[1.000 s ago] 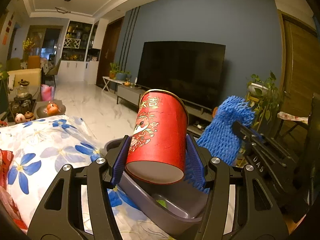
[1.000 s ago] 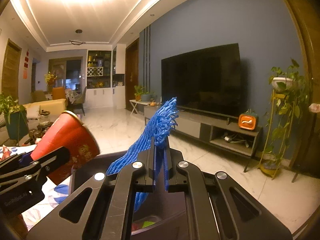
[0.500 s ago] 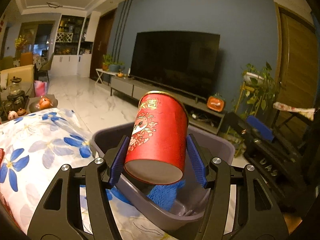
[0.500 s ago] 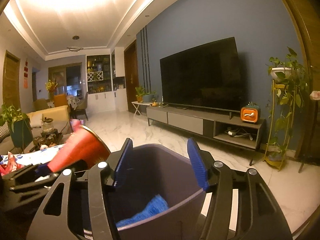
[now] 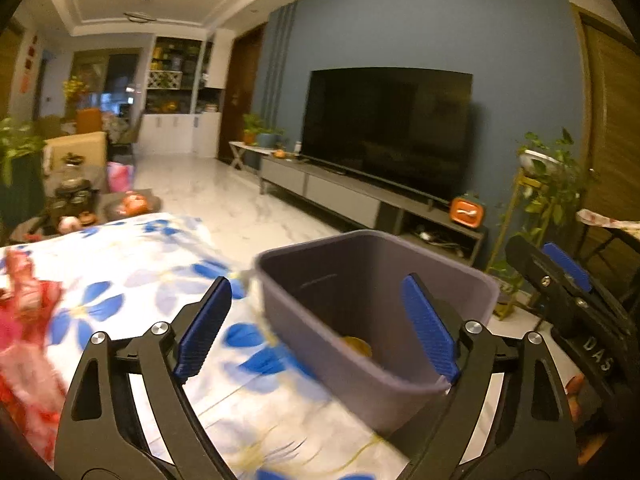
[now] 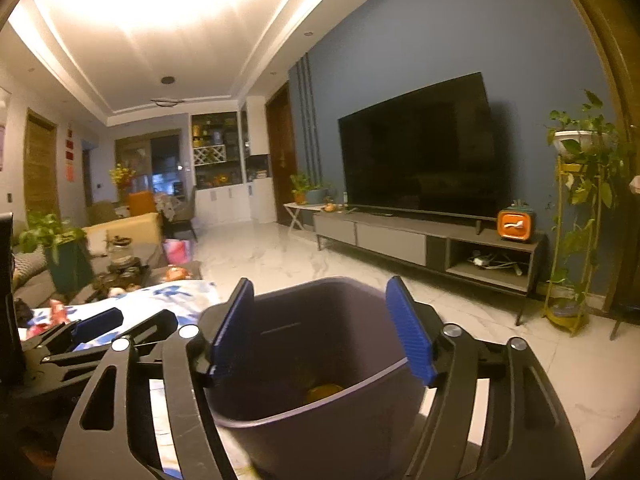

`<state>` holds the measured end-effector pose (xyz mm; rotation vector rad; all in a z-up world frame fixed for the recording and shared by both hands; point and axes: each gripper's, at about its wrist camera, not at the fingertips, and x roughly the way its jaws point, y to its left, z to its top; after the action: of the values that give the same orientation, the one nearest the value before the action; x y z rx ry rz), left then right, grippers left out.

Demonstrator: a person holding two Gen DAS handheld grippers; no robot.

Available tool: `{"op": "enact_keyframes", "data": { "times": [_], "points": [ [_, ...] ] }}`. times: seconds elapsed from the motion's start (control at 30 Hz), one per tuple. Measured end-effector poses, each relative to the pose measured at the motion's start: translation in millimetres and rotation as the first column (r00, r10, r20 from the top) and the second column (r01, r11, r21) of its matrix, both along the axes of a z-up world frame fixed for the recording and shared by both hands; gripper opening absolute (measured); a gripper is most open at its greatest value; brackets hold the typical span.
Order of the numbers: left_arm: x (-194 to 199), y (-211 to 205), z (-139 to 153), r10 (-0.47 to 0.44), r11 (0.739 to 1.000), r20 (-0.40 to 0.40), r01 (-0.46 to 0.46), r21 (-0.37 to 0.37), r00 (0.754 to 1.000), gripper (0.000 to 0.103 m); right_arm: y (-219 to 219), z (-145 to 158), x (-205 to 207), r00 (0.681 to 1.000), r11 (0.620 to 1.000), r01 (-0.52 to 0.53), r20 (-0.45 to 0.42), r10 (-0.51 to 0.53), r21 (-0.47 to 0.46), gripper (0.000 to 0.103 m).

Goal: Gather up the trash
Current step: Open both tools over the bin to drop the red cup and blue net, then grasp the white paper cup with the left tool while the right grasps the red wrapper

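Table: blue-flowered white tablecloth (image 5: 132,280) covers the surface; red crumpled items (image 5: 28,320) lie blurred at its left edge.
Bin: grey rectangular plastic bin (image 5: 472,280) stands at the table's right end, directly ahead of both grippers.
Change: a second ago the left gripper held a red paper cup and the right a blue foam net; both are released, and a round yellowish rim (image 5: 357,347) shows low inside the bin, probably the cup.
Meaning: two pieces of trash judged collected.
Left gripper (image 5: 316,328): jaws opening, wide apart, nothing between them; bin's near wall lies beyond its fingers.
Right gripper (image 6: 322,328): jaws opening, empty, poised over the bin's mouth.
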<state>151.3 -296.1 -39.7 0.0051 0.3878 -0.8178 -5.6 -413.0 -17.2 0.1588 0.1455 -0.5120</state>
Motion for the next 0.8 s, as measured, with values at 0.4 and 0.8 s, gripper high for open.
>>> {"op": "enact_keyframes", "data": {
  "times": [0.4,0.8],
  "points": [
    [-33.2,124.4,2.3,0.306,0.952,0.029,-0.307,0.011,0.952,0.086,65.7,11.8,-0.1,0.979,0.979,-0.205,0.007,0.205,-0.011,0.085],
    [-50.2,265.5,-6.3,0.593,0.805,-0.025,-0.593,0.003,0.805,0.086,158.5,5.4,21.6,0.906,0.907,-0.422,-0.041,0.421,-0.008,0.085]
  ]
}}
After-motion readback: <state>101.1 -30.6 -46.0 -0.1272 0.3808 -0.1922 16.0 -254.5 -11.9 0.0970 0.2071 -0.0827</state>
